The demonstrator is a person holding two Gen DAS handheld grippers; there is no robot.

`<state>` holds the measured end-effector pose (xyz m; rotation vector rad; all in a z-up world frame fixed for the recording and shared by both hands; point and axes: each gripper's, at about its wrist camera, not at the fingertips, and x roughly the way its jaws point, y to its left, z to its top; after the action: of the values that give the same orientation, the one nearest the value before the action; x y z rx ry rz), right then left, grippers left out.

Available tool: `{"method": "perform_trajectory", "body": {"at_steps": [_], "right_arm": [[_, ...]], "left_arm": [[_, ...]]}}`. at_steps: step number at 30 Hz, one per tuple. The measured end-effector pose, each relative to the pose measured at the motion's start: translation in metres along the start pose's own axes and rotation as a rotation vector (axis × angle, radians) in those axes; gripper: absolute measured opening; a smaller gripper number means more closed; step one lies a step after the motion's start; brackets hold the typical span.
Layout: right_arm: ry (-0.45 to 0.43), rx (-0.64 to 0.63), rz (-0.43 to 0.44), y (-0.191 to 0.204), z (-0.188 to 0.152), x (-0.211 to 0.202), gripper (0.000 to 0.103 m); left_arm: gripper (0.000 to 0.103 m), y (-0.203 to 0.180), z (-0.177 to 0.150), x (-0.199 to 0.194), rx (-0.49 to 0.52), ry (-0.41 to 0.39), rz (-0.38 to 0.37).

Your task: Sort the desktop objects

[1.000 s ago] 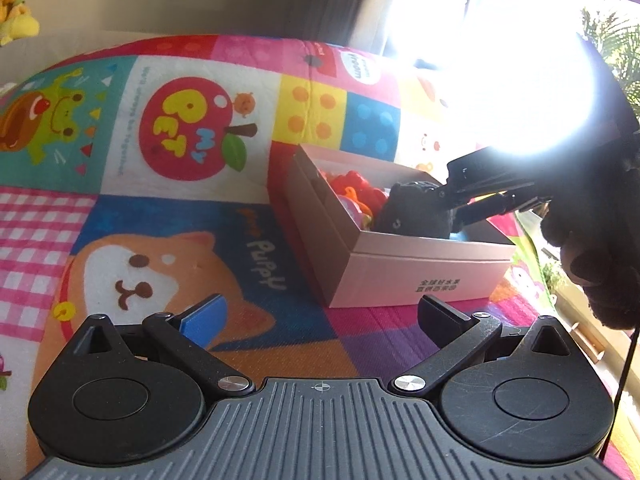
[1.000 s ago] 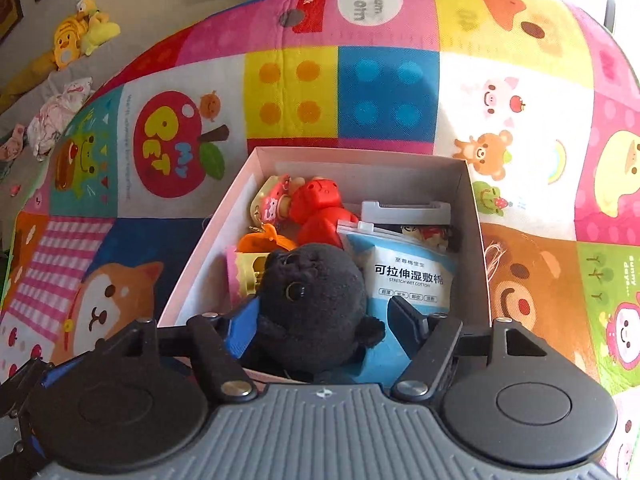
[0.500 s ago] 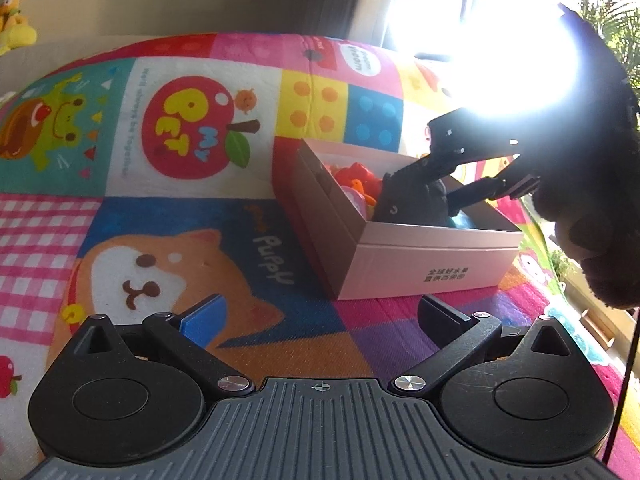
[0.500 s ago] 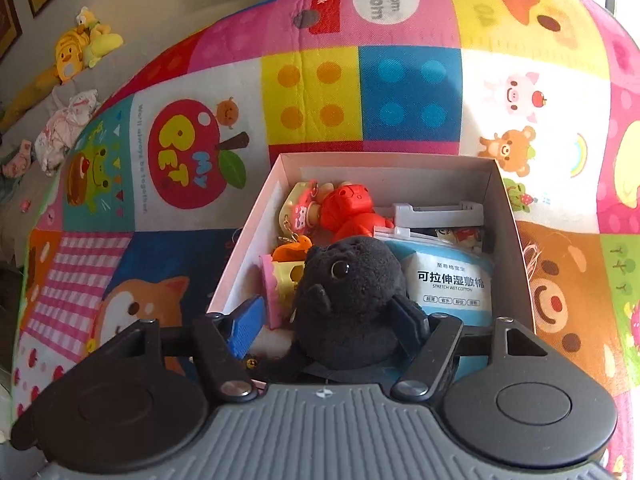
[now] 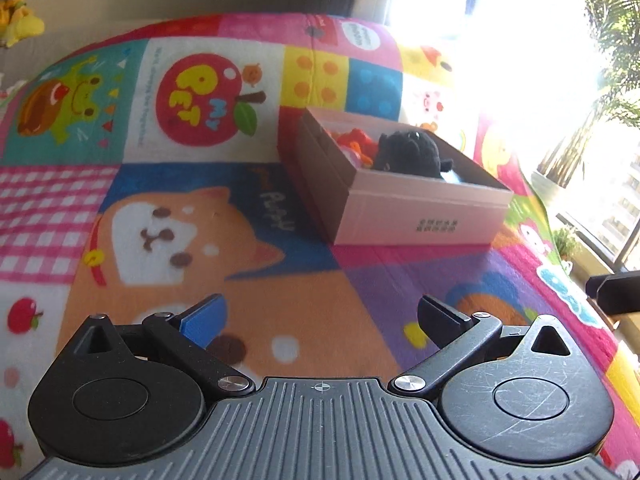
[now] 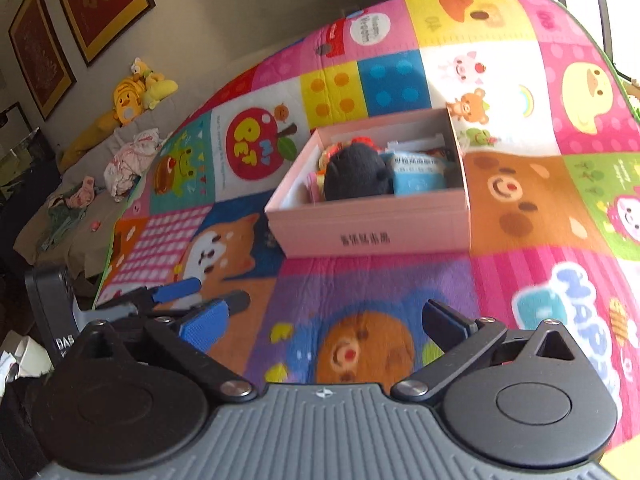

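A pink cardboard box (image 6: 372,232) stands on a colourful play mat (image 6: 520,208). Inside it a black plush toy (image 6: 356,176) lies beside a blue wipes pack (image 6: 420,172) and some red and orange toys (image 5: 354,140). My right gripper (image 6: 328,320) hangs over the mat, well short of the box; its jaws are opening and nothing is between them. In the left wrist view the box (image 5: 420,216) with the plush (image 5: 412,152) sits far off to the right. My left gripper (image 5: 320,312) is open and empty; it also shows low at the left of the right wrist view (image 6: 218,291).
The mat (image 5: 200,200) spreads wide around the box. Beyond its far edge is a grey couch with yellow plush toys (image 6: 136,92) and crumpled clothes (image 6: 132,160). Framed pictures (image 6: 100,0) hang on the wall. A bright window with plants (image 5: 600,80) lies to the right.
My right gripper has let go of the black plush, which now lies in the box, and has pulled back over the mat with its jaws spread wide. The left gripper shifted slightly.
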<state>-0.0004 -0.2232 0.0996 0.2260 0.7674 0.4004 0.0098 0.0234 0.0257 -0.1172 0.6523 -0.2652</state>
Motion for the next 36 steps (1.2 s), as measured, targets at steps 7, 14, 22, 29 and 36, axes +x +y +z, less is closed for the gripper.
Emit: {"method": "perform_trajectory", "body": {"at_steps": [7, 14, 22, 29, 36], "right_arm": [[0.083, 0.021, -0.032, -0.010, -0.055, 0.018, 0.103], [0.045, -0.110, -0.179, 0.008, -0.040, 0.060, 0.103], [0.004, -0.202, -0.296, 0.010, -0.035, 0.082, 0.103], [-0.047, -0.207, -0.301, 0.009, -0.040, 0.082, 0.103], [-0.048, -0.207, -0.301, 0.010, -0.040, 0.083, 0.103]], "left_arm": [[0.103, -0.008, -0.021, -0.021, -0.003, 0.005, 0.125], [0.103, -0.022, -0.013, 0.009, 0.038, 0.043, 0.220], [0.103, -0.028, -0.009, 0.024, 0.063, 0.045, 0.249], [0.103, -0.031, -0.009, 0.024, 0.068, 0.045, 0.254], [0.103, -0.029, -0.009, 0.024, 0.062, 0.045, 0.248]]}}
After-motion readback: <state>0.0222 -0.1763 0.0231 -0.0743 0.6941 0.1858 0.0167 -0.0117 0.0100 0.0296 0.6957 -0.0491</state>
